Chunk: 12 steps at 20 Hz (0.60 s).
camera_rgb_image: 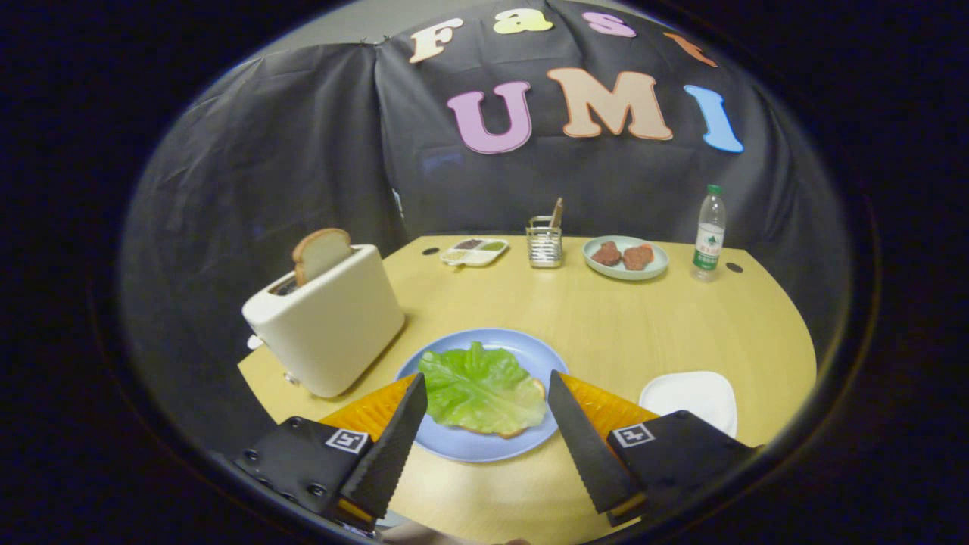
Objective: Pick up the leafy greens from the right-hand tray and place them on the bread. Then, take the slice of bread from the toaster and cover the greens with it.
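Gripper view. The gripper (484,424) stands with its fingers spread wide and nothing between them; neither finger touches any item. Its position, raised above the near part of the table (681,325) and facing the blue plate (530,352), fits a tool that has let its load go.

The lettuce leaf (478,387) lies flat on the blue plate, just ahead of the fingers and framed between them. A bread slice (530,409) lies under it; only its browned edge shows at the right and near side of the leaf. The leaf covers nearly all of that slice, so the first half of the task reads as done.

An orange mat (606,405) lies under the plate, showing on either side behind the fingers. To the right, beside the right finger, a white tray (693,393) sits bare, consistent with the leaf having come from it.

The toaster (329,318) stands to the left of the plate, close beside it. A second bread slice (321,251) stands upright in its slot, top half exposed for gripping. This is judged the next item to fetch.

At the far edge of the table: a divided dish (475,252), a wire holder (544,244), a plate with two meat patties (625,257) and a water bottle (709,235), all well apart from the work
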### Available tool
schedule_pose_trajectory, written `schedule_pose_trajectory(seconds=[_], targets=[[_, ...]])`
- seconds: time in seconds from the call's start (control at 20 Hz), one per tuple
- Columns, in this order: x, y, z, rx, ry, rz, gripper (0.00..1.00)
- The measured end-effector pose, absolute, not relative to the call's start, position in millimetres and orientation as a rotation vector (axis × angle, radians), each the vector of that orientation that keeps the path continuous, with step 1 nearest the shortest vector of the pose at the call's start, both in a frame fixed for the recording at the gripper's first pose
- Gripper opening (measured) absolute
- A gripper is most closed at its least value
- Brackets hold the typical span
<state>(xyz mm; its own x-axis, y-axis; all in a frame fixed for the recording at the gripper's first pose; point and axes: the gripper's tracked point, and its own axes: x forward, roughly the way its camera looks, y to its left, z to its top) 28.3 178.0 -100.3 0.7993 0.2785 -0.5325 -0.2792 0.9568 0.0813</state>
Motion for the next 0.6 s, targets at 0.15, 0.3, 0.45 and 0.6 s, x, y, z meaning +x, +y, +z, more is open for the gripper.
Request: schedule_pose_trajectory(seconds=[0.15,0.3,0.45,0.6], targets=[[20,218,-65,0.094,0.559,0.396,1.00],[27,246,-25,0.097,0.486,0.434,1.00],[33,294,-4,0.155,0.466,0.509,1.00],[45,326,1,0.204,0.486,0.543,1.00]])
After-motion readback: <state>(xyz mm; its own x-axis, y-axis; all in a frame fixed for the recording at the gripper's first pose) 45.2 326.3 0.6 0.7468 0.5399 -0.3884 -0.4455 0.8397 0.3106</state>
